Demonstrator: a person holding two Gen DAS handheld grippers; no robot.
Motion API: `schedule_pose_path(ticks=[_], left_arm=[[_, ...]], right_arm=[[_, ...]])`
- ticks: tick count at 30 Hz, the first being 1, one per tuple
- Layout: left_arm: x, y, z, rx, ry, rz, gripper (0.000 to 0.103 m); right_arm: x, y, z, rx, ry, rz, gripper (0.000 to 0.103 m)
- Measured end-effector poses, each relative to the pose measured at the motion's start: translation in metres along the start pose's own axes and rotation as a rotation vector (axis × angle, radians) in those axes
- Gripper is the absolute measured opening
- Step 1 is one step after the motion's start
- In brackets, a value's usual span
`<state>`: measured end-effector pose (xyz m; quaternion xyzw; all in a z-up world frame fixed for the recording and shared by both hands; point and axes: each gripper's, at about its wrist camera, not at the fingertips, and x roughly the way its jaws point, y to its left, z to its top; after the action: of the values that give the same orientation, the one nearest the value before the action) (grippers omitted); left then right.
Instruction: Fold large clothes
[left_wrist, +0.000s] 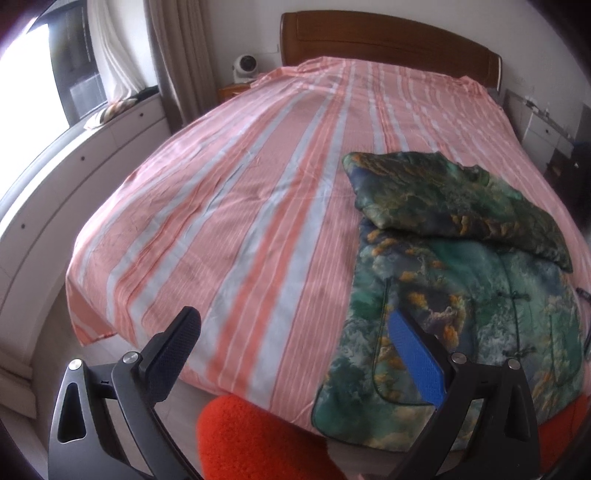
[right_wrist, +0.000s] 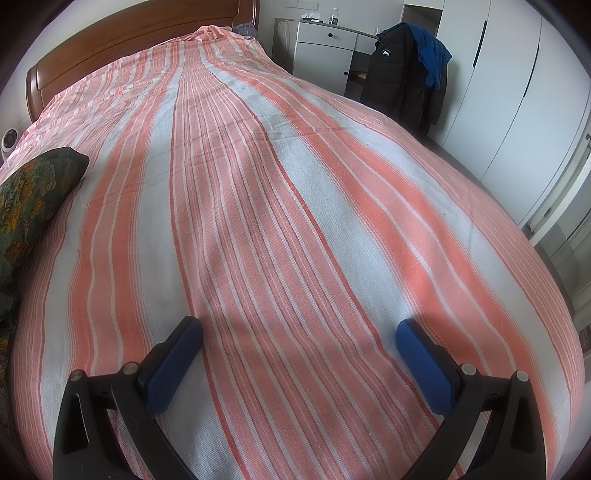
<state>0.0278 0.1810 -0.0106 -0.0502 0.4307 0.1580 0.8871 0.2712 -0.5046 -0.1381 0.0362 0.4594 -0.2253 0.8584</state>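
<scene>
Both tongs — left tongs (left_wrist: 295, 354), right tongs (right_wrist: 299, 354) — gape empty. Patterned jacket (left_wrist: 461, 295) lies on the bed's (left_wrist: 240, 206) near right corner (sleeve folded across); its overhanging hem could slide floorward if tugged.

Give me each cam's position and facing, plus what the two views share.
Left wrist: on the left tool, at the bed's foot, facing the headboard; green patterned jacket at right; open fingers and an orange sleeve show.
Right wrist: on the right tool, low over the striped sheet, facing the headboard and wardrobe; only open fingers show.
Shared: sheet, headboard, jacket.
</scene>
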Motion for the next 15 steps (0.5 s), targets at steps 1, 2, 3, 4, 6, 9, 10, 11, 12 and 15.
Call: schedule_pose_path(ticks=[1, 2, 3, 4, 6, 9, 10, 11, 12, 15], left_arm=[[0.004, -0.004, -0.003, 0.001, 0.007, -0.004, 0.102], [0.009, -0.007, -0.007, -0.002, 0.016, -0.009, 0.102], [0.012, -0.009, -0.011, -0.007, 0.024, -0.017, 0.102], [0.016, -0.011, -0.015, -0.013, 0.037, -0.028, 0.101], [0.02, -0.015, -0.02, -0.023, 0.052, -0.042, 0.101], [0.027, -0.02, -0.027, -0.007, 0.065, -0.029, 0.101], [0.028, -0.021, -0.028, 0.002, 0.067, -0.022, 0.101], [0.029, -0.022, -0.03, 0.01, 0.069, -0.018, 0.101], [0.03, -0.023, -0.031, 0.014, 0.072, -0.016, 0.101], [0.032, -0.025, -0.033, 0.013, 0.077, -0.017, 0.101]], right_arm=[[0.0, 0.0, 0.0, 0.0, 0.0, 0.0, 0.103], [0.0, 0.0, 0.0, 0.0, 0.0, 0.0, 0.103], [0.0, 0.0, 0.0, 0.0, 0.0, 0.0, 0.103], [0.0, 0.0, 0.0, 0.0, 0.0, 0.0, 0.103], [0.0, 0.0, 0.0, 0.0, 0.0, 0.0, 0.103], [0.0, 0.0, 0.0, 0.0, 0.0, 0.0, 0.103], [0.0, 0.0, 0.0, 0.0, 0.0, 0.0, 0.103], [0.0, 0.0, 0.0, 0.0, 0.0, 0.0, 0.103], [0.0, 0.0, 0.0, 0.0, 0.0, 0.0, 0.103], [0.0, 0.0, 0.0, 0.0, 0.0, 0.0, 0.103]])
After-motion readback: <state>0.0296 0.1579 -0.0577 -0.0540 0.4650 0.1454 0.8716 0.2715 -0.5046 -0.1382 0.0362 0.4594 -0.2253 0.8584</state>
